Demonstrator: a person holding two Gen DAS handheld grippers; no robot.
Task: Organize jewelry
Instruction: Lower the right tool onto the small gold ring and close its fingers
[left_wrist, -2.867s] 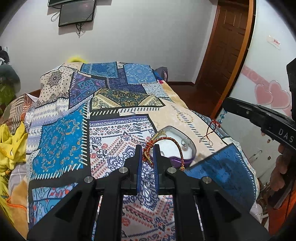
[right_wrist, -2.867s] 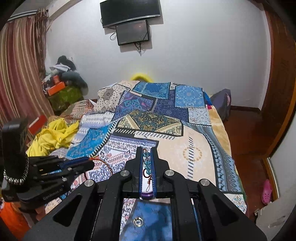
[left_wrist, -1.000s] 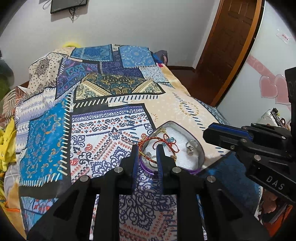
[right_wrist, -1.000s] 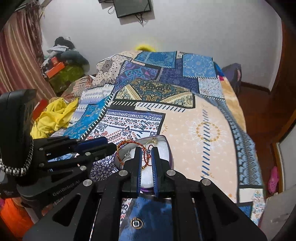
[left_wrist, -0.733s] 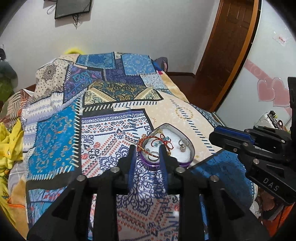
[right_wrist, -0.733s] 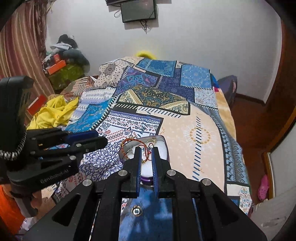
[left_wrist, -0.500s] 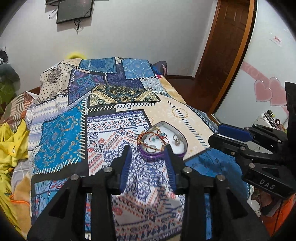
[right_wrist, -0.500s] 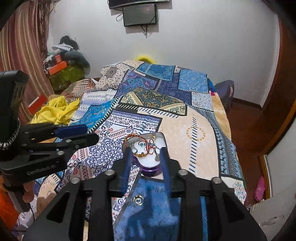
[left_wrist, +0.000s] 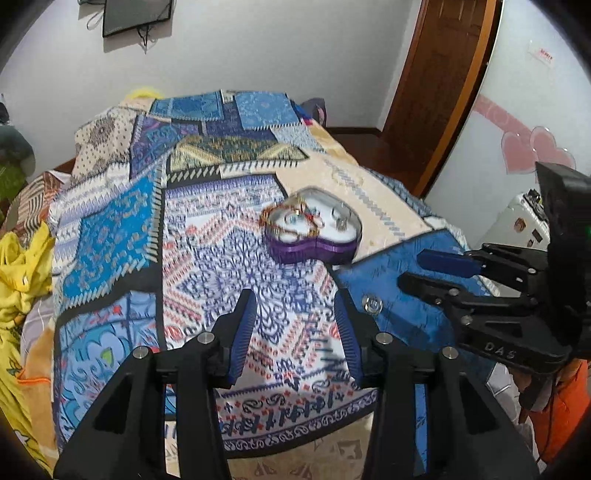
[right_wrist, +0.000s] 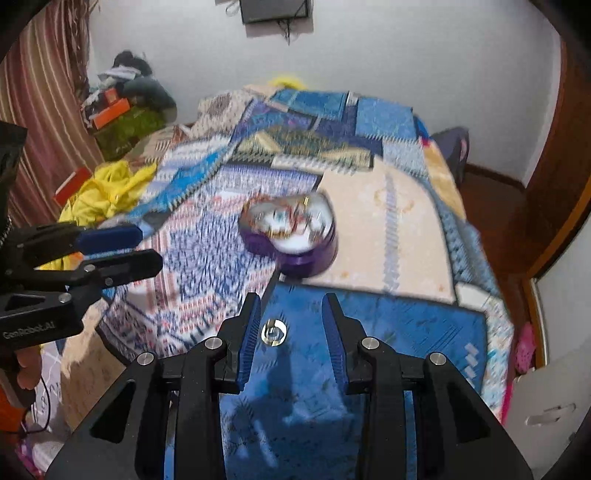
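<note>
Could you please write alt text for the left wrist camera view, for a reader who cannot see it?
A purple heart-shaped box holding bracelets and rings sits on a patchwork bedspread, ahead of the open, empty left gripper. The right gripper reaches in from the right, and a small silver ring lies on the blue patch.

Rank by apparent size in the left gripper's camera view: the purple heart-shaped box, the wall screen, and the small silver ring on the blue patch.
1. Purple heart-shaped box
2. Wall screen, only slightly smaller, though far more distant, so truly bigger
3. Silver ring
</note>
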